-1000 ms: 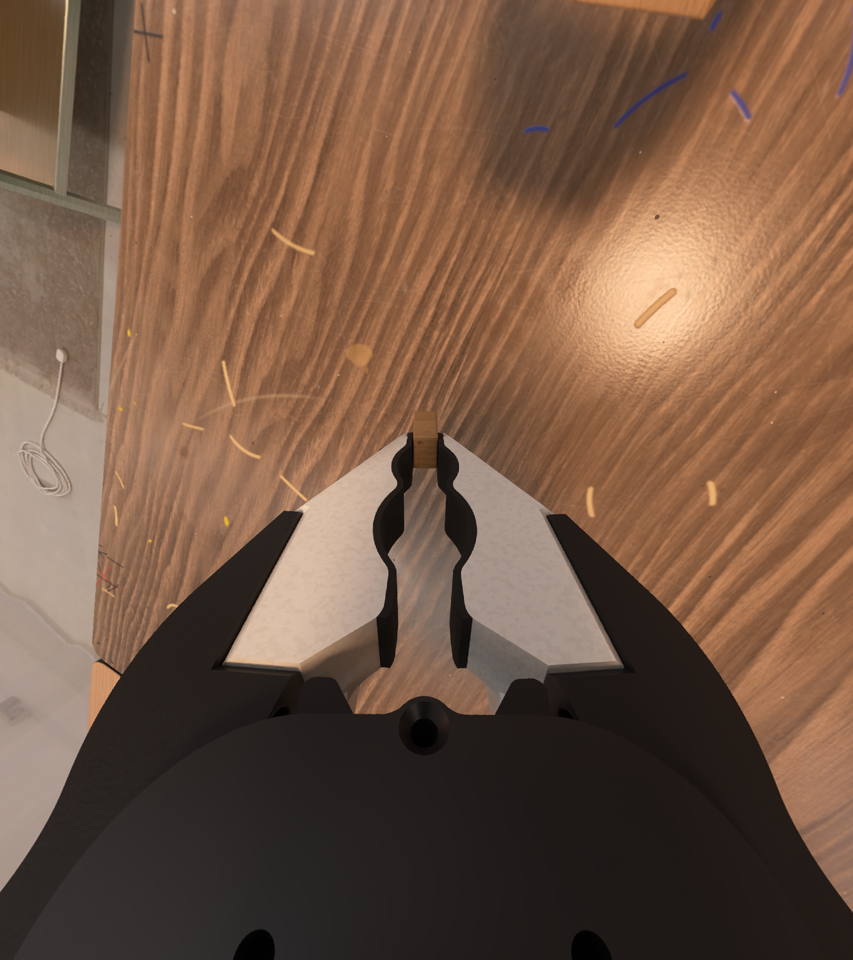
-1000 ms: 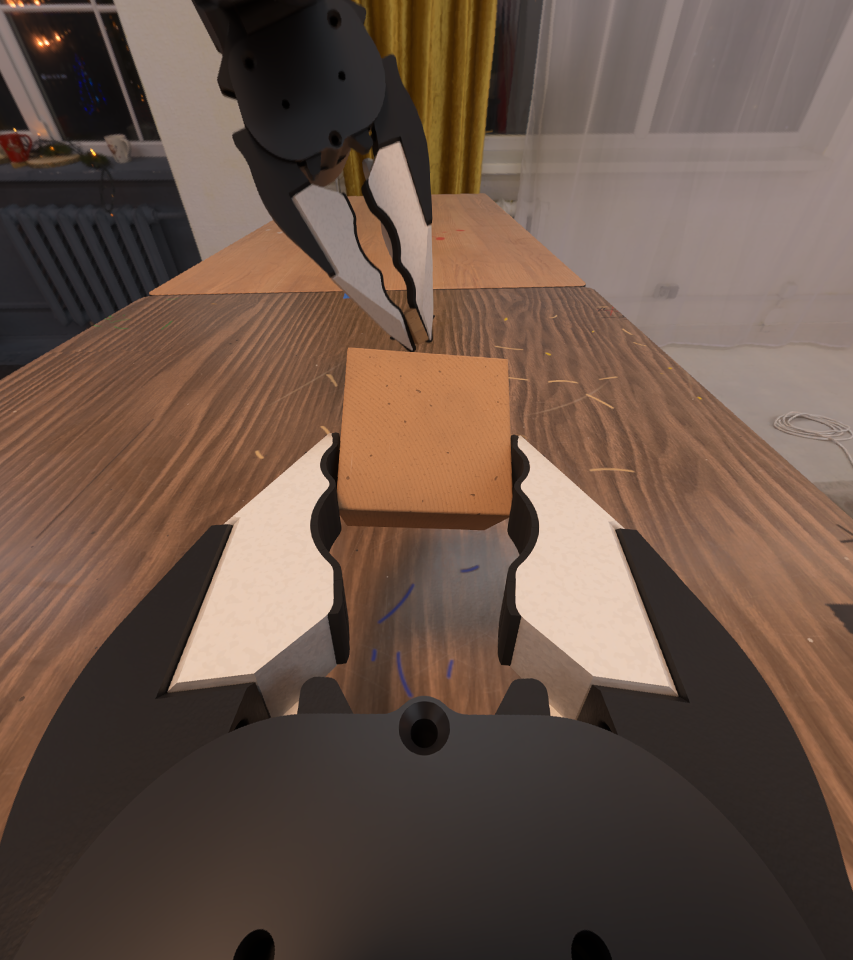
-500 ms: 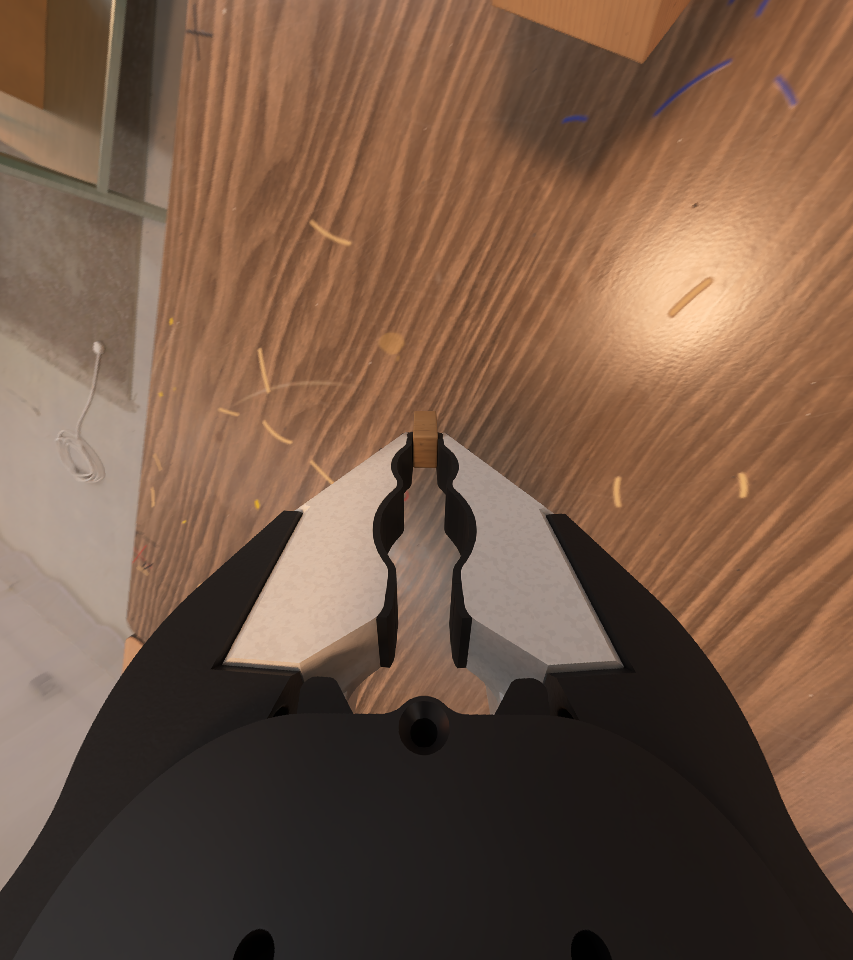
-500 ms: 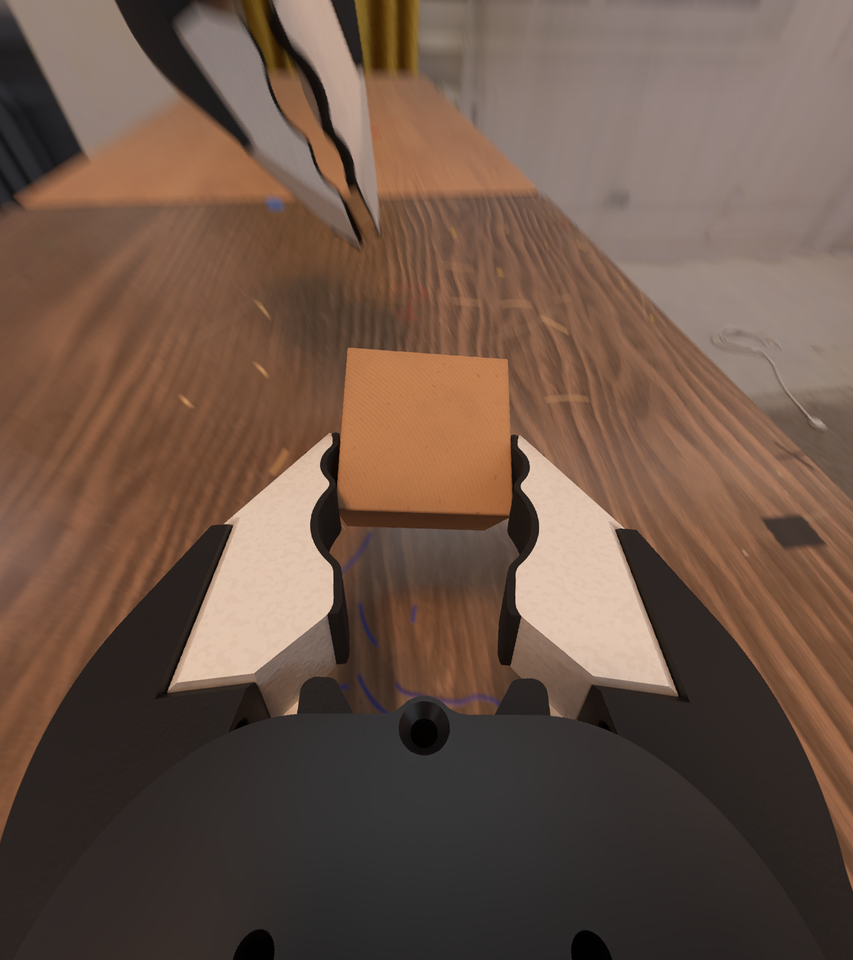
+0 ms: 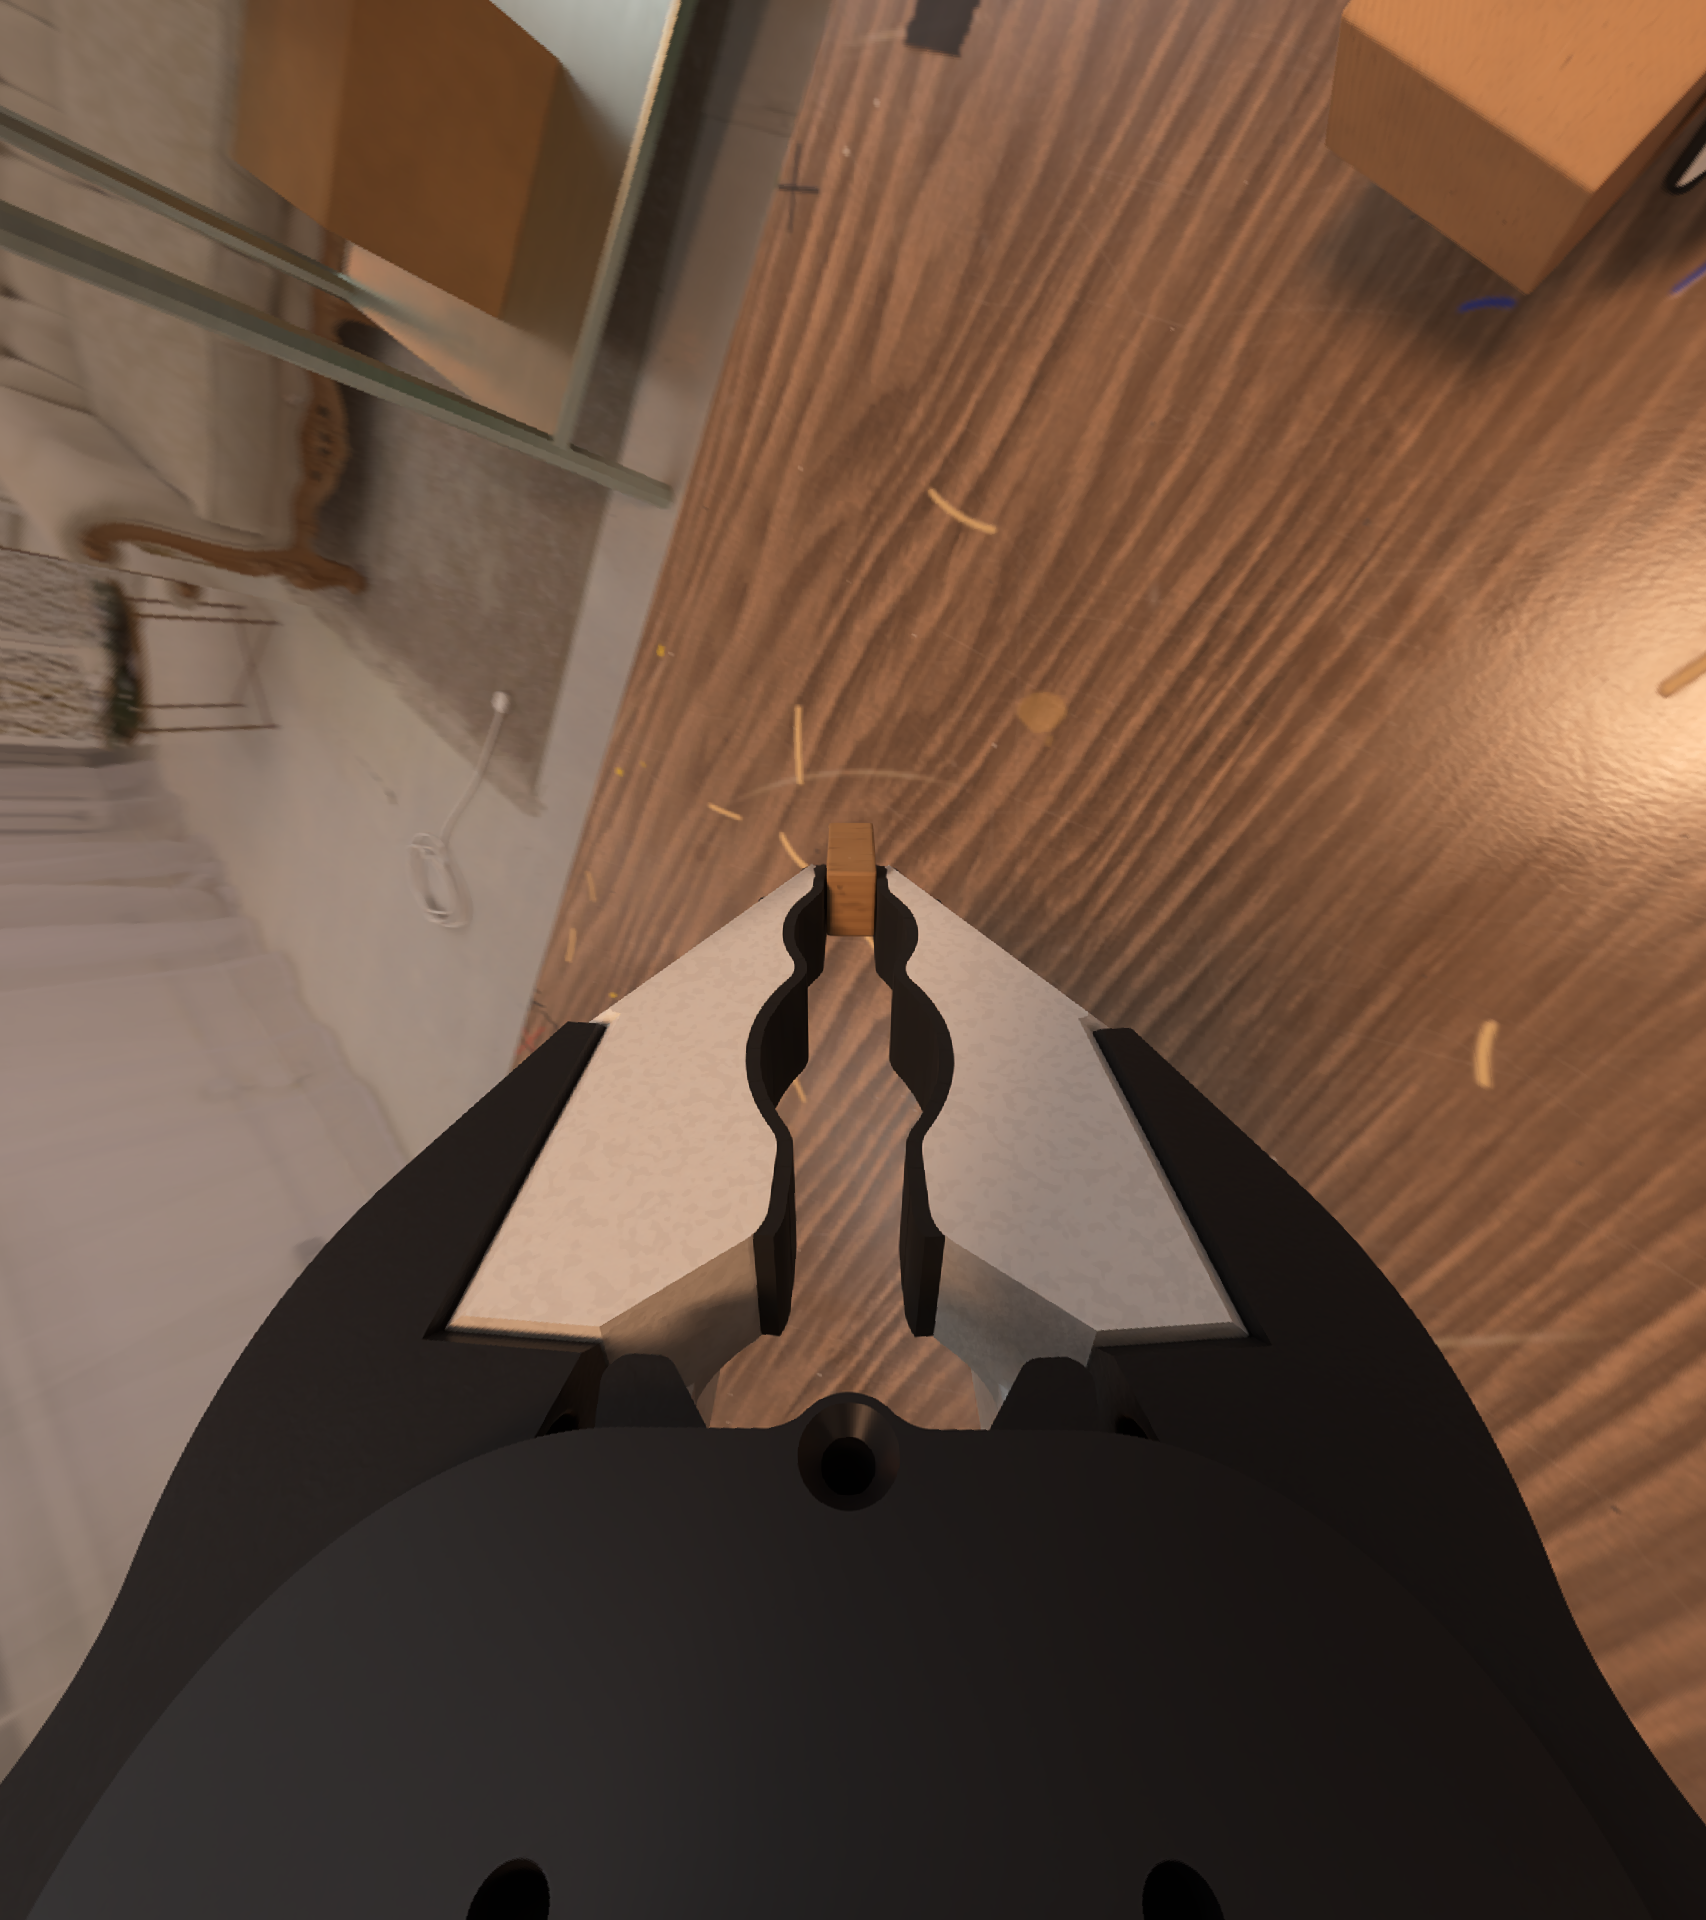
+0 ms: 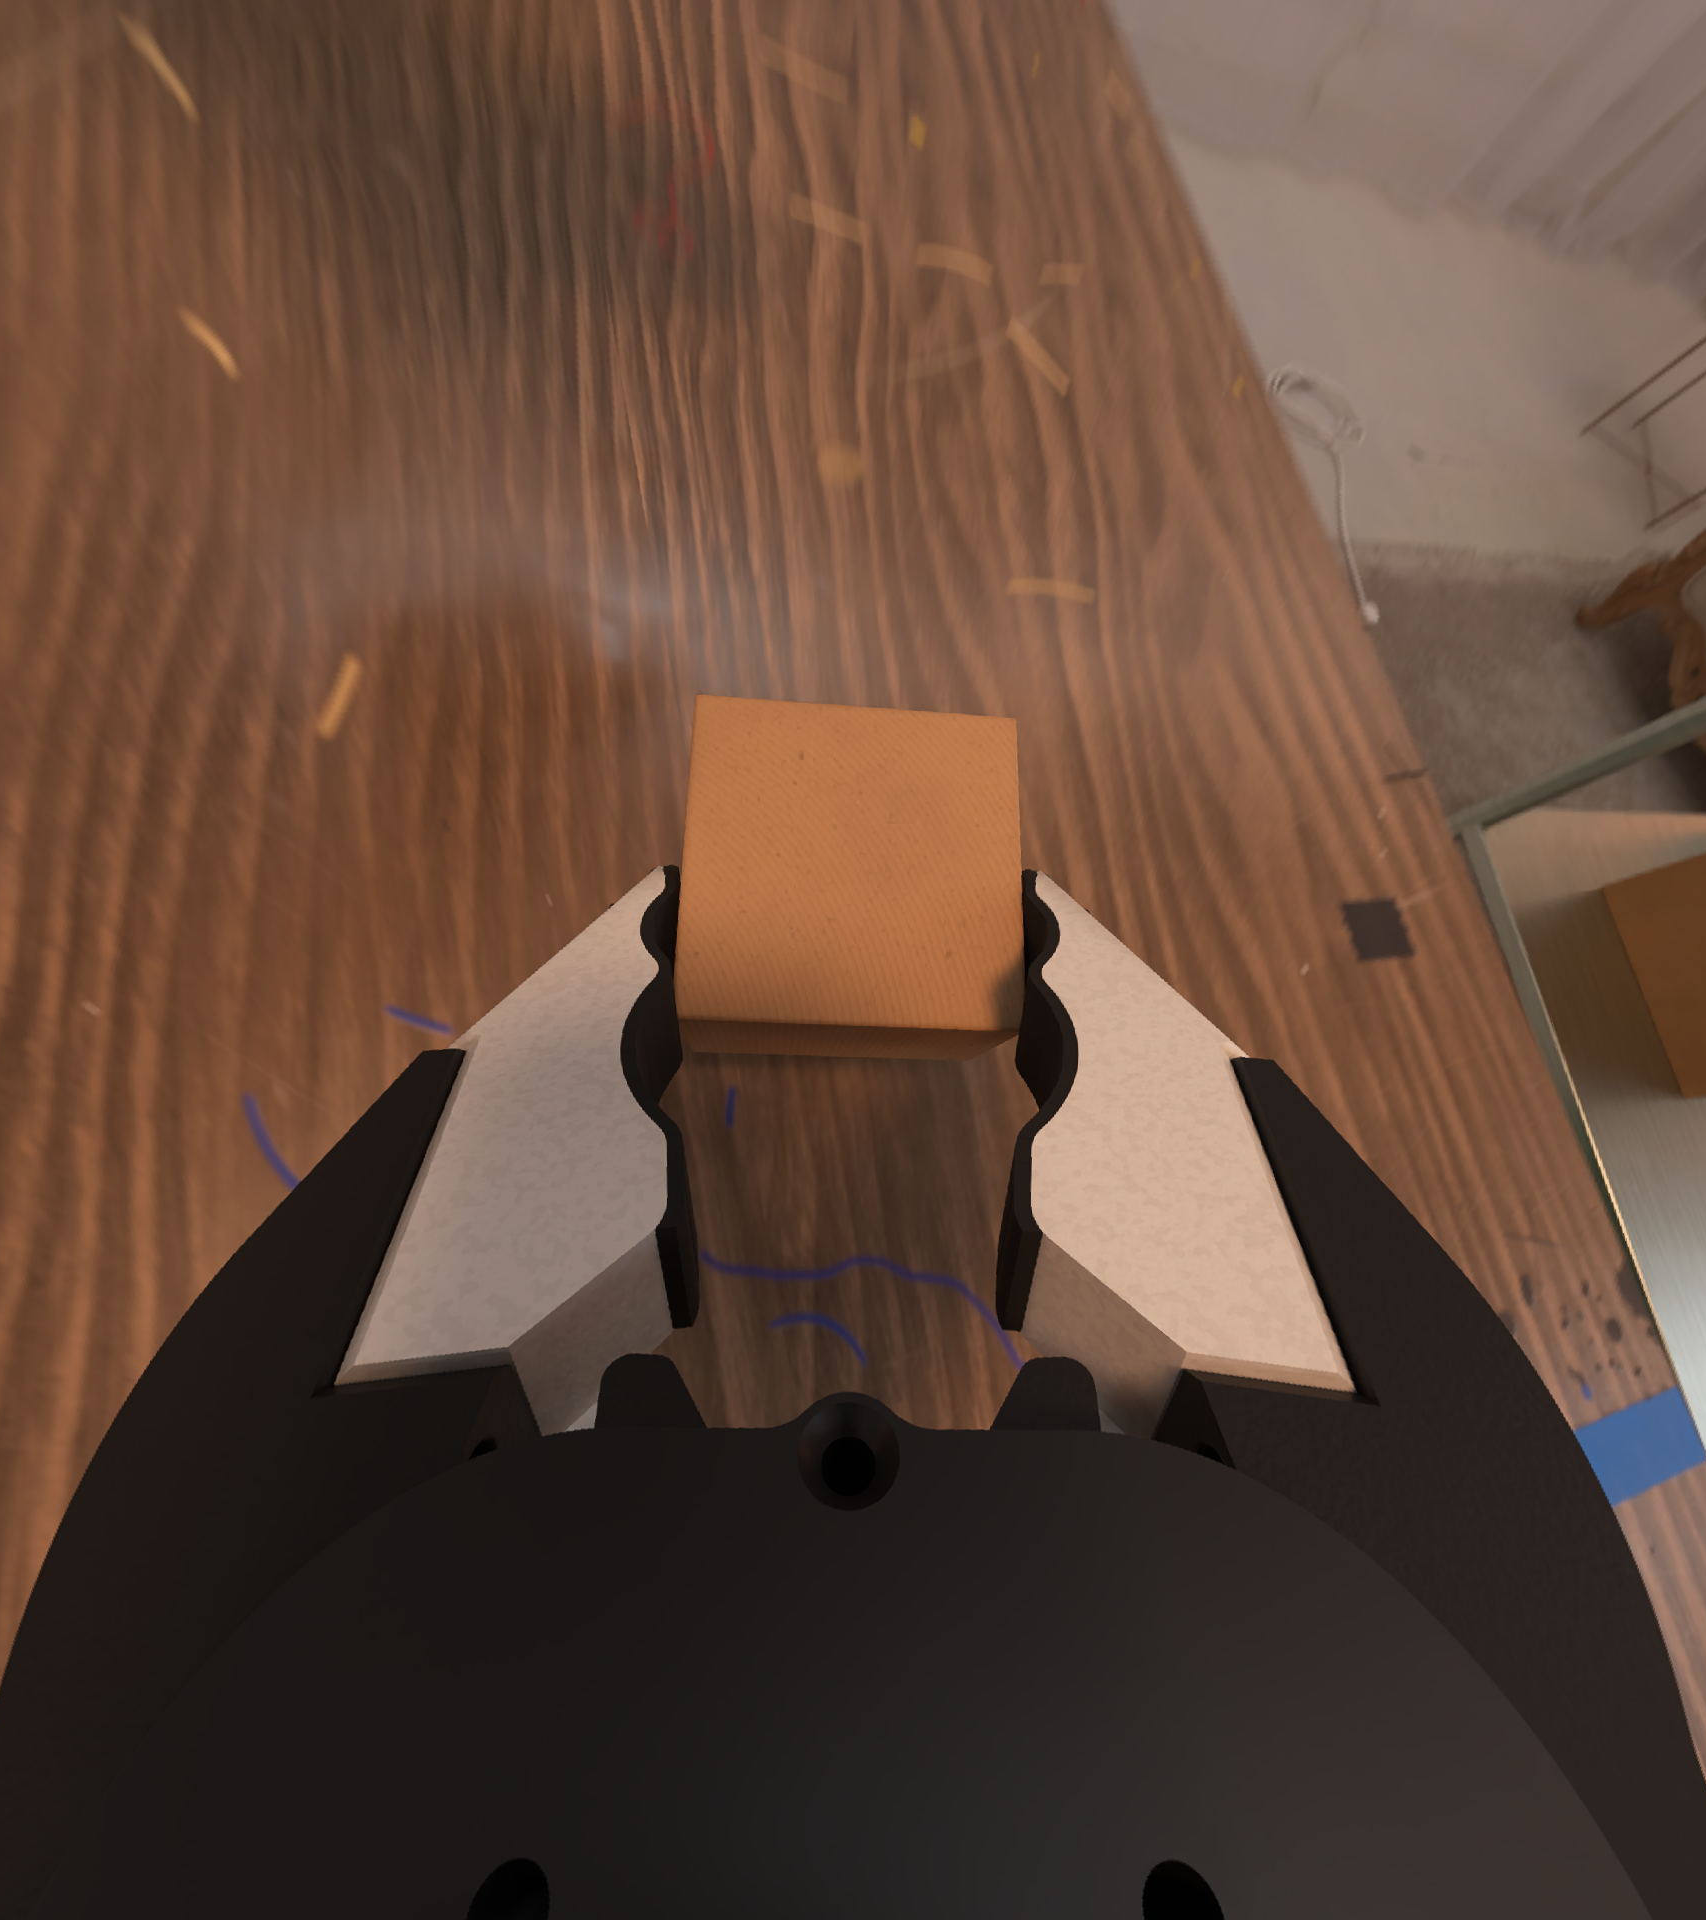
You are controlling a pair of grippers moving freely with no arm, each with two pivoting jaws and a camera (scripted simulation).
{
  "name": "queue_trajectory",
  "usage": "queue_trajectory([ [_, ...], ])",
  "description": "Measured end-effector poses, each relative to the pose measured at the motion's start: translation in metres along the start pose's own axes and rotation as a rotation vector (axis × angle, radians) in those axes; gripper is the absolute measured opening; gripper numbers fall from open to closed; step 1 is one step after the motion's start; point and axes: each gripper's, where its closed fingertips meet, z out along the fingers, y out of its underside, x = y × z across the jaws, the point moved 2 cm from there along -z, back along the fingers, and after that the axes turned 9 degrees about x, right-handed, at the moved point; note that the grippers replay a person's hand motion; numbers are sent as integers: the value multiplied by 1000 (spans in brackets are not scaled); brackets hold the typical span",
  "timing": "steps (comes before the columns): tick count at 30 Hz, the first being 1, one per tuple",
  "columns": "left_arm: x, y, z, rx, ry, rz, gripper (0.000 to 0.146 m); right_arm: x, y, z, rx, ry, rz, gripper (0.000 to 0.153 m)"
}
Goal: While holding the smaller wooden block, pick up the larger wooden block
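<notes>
The right gripper (image 6: pixel 847 883) has tipped downward: windows and far table end have left its view, as has the left gripper (image 5: pixel 851 883). In the left wrist view, the big block (image 5: pixel 1514 125) has come in at 1 o'clock, and more floor shows at 9 o'clock.

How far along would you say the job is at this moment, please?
Both grasps look done. The left gripper pinches the small block at its fingertips, above the table. The right gripper is clamped on the large block, which appears raised off the wood, with a shadow beneath it. What seems left is only keeping both held.
</notes>
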Motion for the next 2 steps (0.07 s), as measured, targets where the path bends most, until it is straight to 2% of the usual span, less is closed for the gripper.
queue_trajectory([
  [2,-1,-5,0,11,-47,35,7,1,-20,-6,82,2,28,64],
])
